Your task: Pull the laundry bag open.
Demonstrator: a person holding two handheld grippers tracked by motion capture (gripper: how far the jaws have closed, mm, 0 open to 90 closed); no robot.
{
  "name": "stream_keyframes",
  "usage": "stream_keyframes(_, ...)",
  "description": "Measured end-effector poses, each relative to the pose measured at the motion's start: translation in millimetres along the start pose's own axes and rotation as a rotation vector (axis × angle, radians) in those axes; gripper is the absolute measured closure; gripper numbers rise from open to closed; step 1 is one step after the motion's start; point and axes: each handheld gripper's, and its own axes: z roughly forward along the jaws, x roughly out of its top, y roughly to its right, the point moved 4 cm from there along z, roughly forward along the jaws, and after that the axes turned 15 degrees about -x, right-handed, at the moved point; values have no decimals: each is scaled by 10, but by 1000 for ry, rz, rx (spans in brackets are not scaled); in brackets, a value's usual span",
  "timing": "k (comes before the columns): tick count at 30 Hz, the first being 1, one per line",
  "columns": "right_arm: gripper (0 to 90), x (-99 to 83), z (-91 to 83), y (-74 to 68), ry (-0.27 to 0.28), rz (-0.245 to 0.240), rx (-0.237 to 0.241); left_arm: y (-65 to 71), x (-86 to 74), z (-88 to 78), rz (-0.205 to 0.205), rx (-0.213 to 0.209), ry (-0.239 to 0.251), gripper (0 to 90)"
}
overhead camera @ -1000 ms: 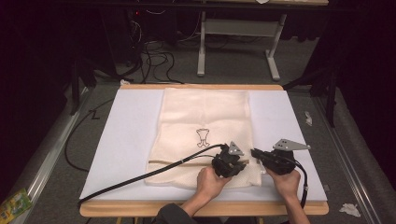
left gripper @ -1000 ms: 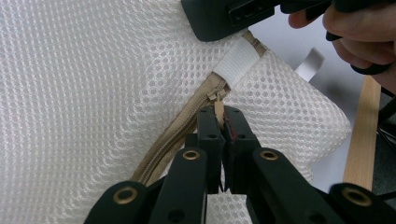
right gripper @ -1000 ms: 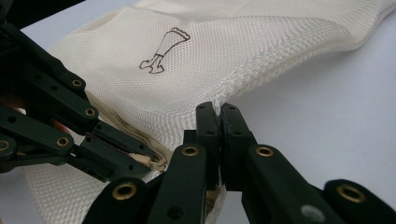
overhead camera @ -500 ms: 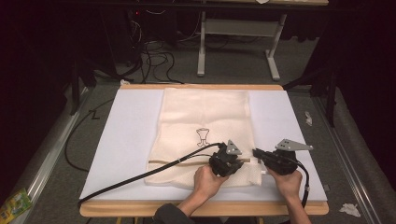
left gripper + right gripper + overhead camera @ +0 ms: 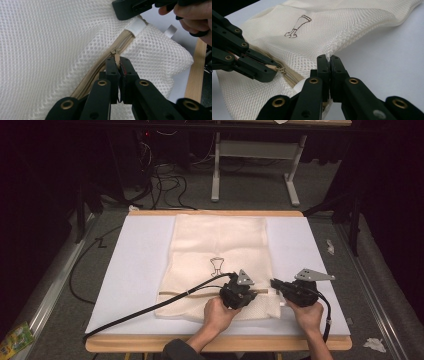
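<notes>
Zipper (image 5: 113, 53) roughly halfway | left gripper (image 5: 117, 61) pinching the pull | right gripper (image 5: 328, 60) clamping laundry bag (image 5: 220, 250) edge | rest left to go

Bare white mat (image 5: 135, 270) either side of the mesh bag (image 5: 220, 245) — only cable (image 5: 150, 312) crosses the left.

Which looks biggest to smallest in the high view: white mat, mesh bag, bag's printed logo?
1. White mat, covering most of the table.
2. Mesh bag, lying on the mat and spanning about a third of its width.
3. Logo, a small mark on the bag.
</notes>
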Motion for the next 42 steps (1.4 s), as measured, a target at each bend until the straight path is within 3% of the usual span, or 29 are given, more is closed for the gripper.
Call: stream_keyframes(42,890,-16,-3,55,-10,13,-8,-90,-128,-286,-18,10,35,873)
